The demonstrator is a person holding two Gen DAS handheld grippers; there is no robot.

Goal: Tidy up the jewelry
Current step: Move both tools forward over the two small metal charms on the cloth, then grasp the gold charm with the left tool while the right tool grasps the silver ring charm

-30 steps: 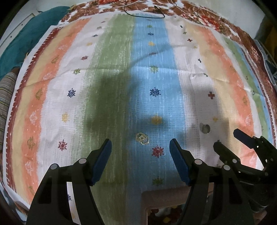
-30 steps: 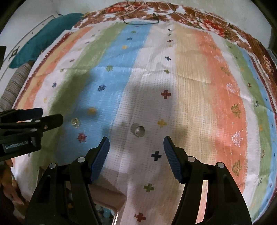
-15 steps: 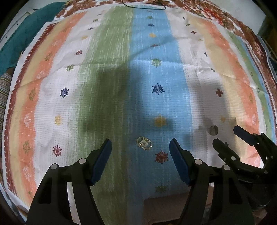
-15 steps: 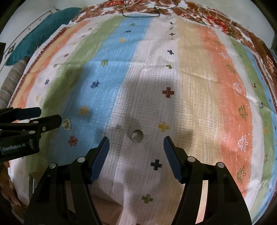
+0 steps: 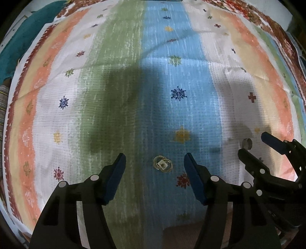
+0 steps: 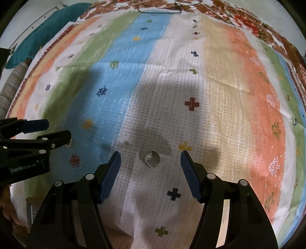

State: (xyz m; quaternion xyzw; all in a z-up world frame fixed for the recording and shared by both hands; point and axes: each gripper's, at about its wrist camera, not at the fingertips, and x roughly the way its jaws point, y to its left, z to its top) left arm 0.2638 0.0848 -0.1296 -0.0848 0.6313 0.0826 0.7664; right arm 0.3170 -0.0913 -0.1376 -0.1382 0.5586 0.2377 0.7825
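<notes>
A pair of small gold hoop earrings on a tiny card (image 5: 162,164) lies on the blue stripe of the striped cloth (image 5: 118,80). My left gripper (image 5: 155,162) is open, low over the cloth, with the earrings between its fingertips. A small round silver ring-like piece (image 6: 152,158) lies on the white stripe. My right gripper (image 6: 149,158) is open with that piece between its fingertips. The silver piece also shows in the left wrist view (image 5: 246,143), just beyond the right gripper's fingers (image 5: 254,159). The left gripper (image 6: 45,130) shows at the left of the right wrist view.
The striped cloth (image 6: 229,86) covers the surface, with a fold running across it. A thin black cord (image 6: 158,8) lies at the far edge. A teal cushion (image 6: 38,42) and a striped one (image 6: 13,84) sit off the left edge. The near cloth edge hangs by a wooden surface (image 6: 225,208).
Both grippers have moved forward and down toward the cloth. The earrings and the silver piece now sit between their fingertips. The box at the near edge has dropped out of view.
</notes>
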